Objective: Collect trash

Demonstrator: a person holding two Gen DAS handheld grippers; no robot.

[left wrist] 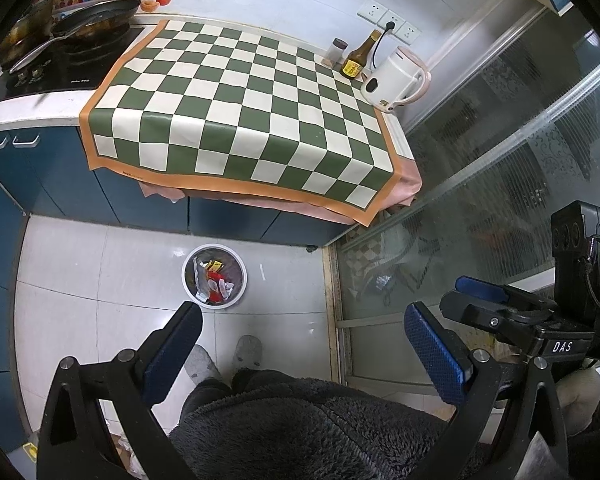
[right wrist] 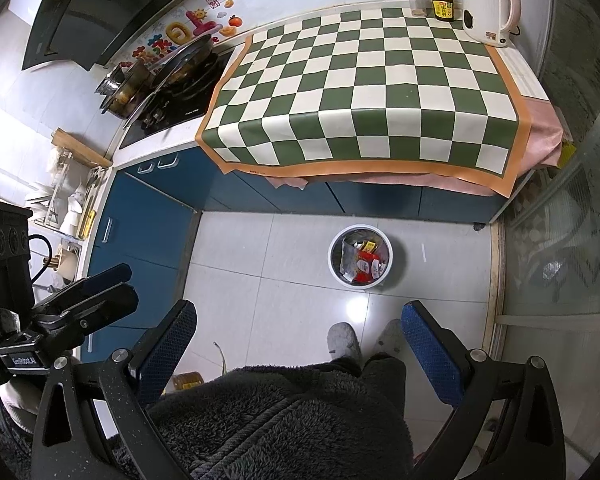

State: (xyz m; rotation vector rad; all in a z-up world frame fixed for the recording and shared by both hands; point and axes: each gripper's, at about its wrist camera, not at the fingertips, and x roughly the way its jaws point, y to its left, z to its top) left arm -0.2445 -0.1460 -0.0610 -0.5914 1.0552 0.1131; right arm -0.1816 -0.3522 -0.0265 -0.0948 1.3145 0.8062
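Trash bin [left wrist: 214, 276] sat on floor tiles ahead of both grippers, wrappers [right wrist: 364, 266] inside. Left gripper [left wrist: 302, 326] and right gripper [right wrist: 299, 322] hung spread, empty; neither clearly nearer.

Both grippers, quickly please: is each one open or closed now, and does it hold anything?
Left gripper: jaws wide open, holding nothing.
Right gripper: jaws wide open, holding nothing.

A home kitchen: a black gas hob [left wrist: 56, 68] carrying a dark frying pan [left wrist: 100, 16], blue cabinet doors [right wrist: 148, 220] under the counter, a white electric kettle [right wrist: 488, 8], grey floor tiles [right wrist: 284, 280].
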